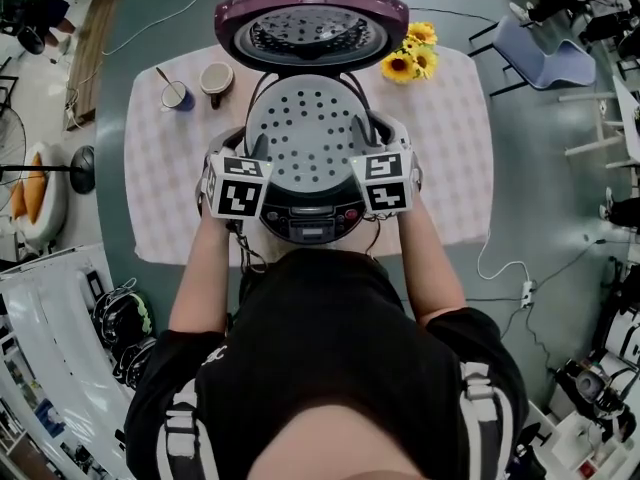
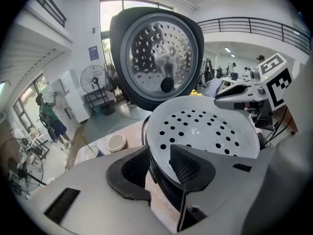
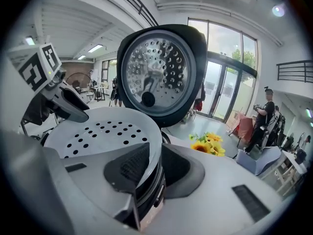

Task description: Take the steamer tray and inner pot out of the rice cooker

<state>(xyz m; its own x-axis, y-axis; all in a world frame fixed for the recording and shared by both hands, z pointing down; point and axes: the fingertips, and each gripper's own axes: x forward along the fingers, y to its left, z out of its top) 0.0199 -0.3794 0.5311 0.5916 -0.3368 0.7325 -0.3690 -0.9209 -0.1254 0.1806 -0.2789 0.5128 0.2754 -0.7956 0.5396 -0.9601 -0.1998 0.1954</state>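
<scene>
The rice cooker [image 1: 312, 223] stands on the table with its lid [image 1: 312, 28] swung up and open. A white perforated steamer tray [image 1: 310, 133] sits at the cooker's mouth. My left gripper [image 1: 260, 148] is shut on the tray's left rim [image 2: 157, 153], one pad inside and one outside. My right gripper [image 1: 362, 136] is shut on the right rim [image 3: 155, 153] in the same way. The tray [image 2: 205, 131] looks level between the two grippers. A dark rim shows just under the tray [image 3: 98, 131]; the inner pot itself is hidden beneath it.
Two cups [image 1: 178, 95] [image 1: 216, 78] stand at the table's back left and sunflowers [image 1: 410, 56] at the back right. The checked tablecloth [image 1: 460, 168] covers the table. A blue chair [image 1: 540, 48] stands beyond the right corner, and a white cable [image 1: 500, 268] lies on the floor.
</scene>
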